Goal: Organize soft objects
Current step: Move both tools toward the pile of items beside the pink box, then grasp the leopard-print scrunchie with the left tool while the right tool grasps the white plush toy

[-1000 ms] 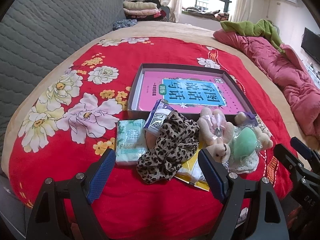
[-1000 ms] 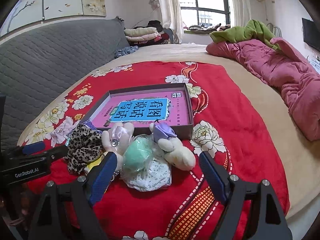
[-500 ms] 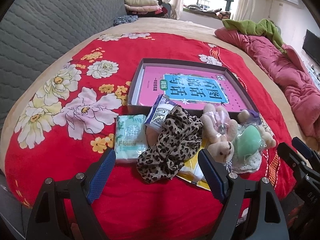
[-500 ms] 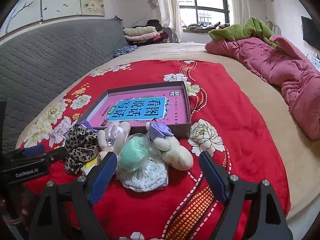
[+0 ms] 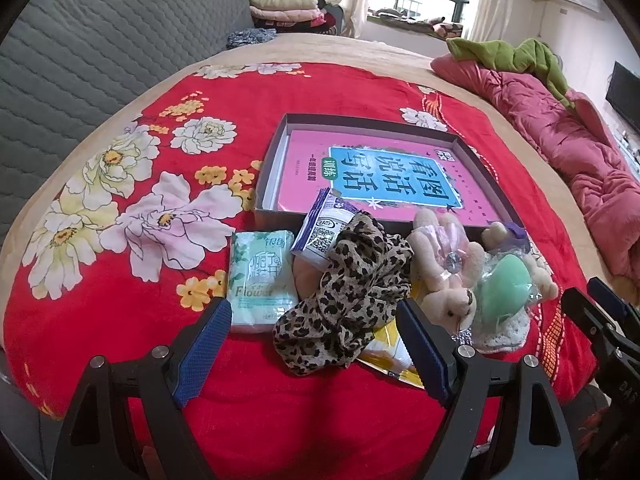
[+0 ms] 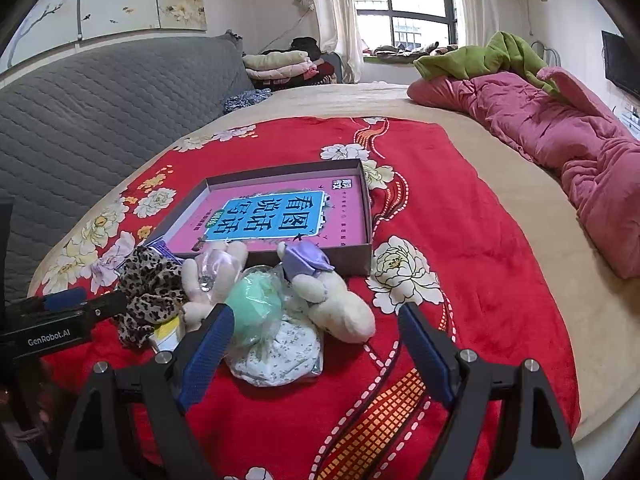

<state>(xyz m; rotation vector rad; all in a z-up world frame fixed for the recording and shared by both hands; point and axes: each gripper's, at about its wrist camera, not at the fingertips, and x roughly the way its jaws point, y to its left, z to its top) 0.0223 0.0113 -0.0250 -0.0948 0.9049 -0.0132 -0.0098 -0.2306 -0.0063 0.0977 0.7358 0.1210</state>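
Soft objects: leopard scrunchie [image 5: 348, 288], plush bears [image 6: 332, 300], tissue pack [image 5: 260, 280], heaped near bed's front edge, against box [image 5: 272, 184]. Left gripper [image 5: 316, 344], right gripper [image 6: 316, 344]: jaws wide, empty. Step: approach. Next: close on scrunchie, lift boxward.

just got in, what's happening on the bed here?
A person holds two handheld grippers over a pile of soft things on a red floral blanket. Both the left gripper and the right gripper are open and hold nothing. A leopard-print scrunchie, tissue packs, two plush bears and a bagged green sponge lie in front of a shallow box holding only a pink book. Nothing soft is in the box yet.
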